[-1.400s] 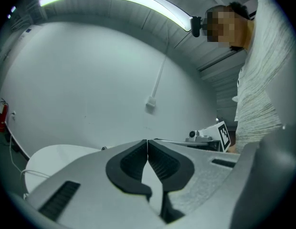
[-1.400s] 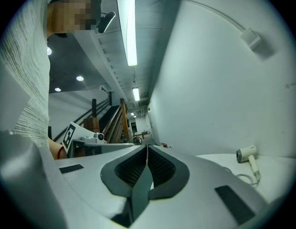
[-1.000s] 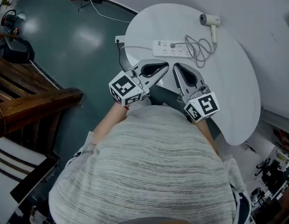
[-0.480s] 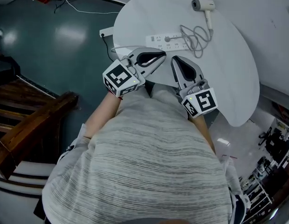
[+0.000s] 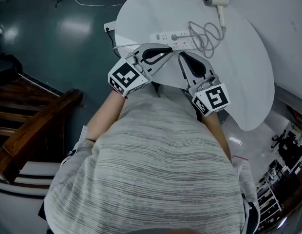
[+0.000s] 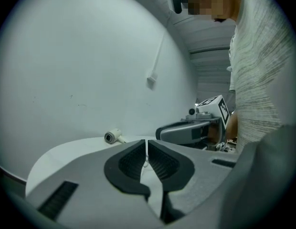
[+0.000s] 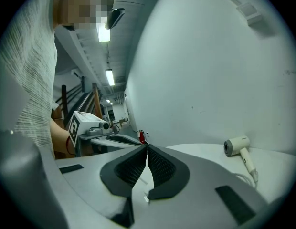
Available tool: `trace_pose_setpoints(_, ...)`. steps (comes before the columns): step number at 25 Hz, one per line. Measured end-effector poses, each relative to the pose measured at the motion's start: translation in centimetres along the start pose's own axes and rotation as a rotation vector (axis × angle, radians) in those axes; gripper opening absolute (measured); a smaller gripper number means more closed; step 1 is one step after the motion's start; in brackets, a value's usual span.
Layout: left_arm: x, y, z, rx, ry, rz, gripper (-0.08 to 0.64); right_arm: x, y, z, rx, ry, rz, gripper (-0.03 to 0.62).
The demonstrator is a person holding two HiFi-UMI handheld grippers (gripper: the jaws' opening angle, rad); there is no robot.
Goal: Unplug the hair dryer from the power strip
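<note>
A white hair dryer (image 5: 215, 0) lies at the far side of the round white table (image 5: 248, 77). Its grey cord (image 5: 202, 37) is loosely coiled and runs to a white power strip (image 5: 171, 37) in the middle of the table. My left gripper (image 5: 169, 50) is shut with nothing in it, hanging over the table's near edge just short of the strip. My right gripper (image 5: 180, 56) is beside it, also shut and empty. In the left gripper view, the hair dryer (image 6: 112, 136) shows beyond the shut left gripper (image 6: 146, 142). In the right gripper view, the dryer (image 7: 237, 147) lies right of the right gripper (image 7: 147, 148).
The person's striped shirt (image 5: 156, 169) fills the lower head view. Dark wooden steps (image 5: 34, 130) stand at the left over a teal floor. A white cable (image 5: 122, 47) drops from the strip toward a floor socket (image 5: 108, 28). A white wall (image 5: 287, 28) backs the table.
Both grippers have moved forward and lower, from over the person's lap to the table's near edge by the power strip. Both stay shut. The hair dryer and strip have not moved.
</note>
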State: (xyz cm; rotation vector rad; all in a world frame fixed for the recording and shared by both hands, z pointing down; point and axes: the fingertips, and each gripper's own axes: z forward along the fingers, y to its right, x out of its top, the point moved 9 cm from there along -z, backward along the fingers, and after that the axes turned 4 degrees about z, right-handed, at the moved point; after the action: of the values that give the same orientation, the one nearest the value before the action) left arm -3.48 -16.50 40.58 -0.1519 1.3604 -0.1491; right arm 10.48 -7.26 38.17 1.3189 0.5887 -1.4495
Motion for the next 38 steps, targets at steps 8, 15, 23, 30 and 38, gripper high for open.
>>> trace_pose_setpoints(8, -1.0, -2.0, 1.9, 0.006, -0.122, 0.107, 0.086, -0.8, 1.7, 1.1, 0.027, -0.023, 0.028, 0.028)
trace_pose_setpoints(15, -3.0, -3.4, 3.7, -0.009, -0.273, 0.162, 0.321, -1.5, 2.6, 2.6, 0.048, -0.053, 0.056, 0.028)
trace_pose_setpoints(23, -6.2, -4.8, 6.3, -0.042, -0.453, 0.254, 0.392, -2.2, 3.3, 3.3, 0.036, -0.103, 0.075, 0.028)
trace_pose_setpoints(30, -8.7, -5.8, 8.0, -0.087, -0.577, 0.309, 0.428, -3.9, 3.8, 4.3, 0.005, -0.195, 0.103, 0.028)
trace_pose_setpoints(38, -10.6, -6.1, 9.8, -0.155, -0.682, 0.312, 0.462, -5.7, 4.7, 5.1, -0.058, -0.325, 0.12, 0.031)
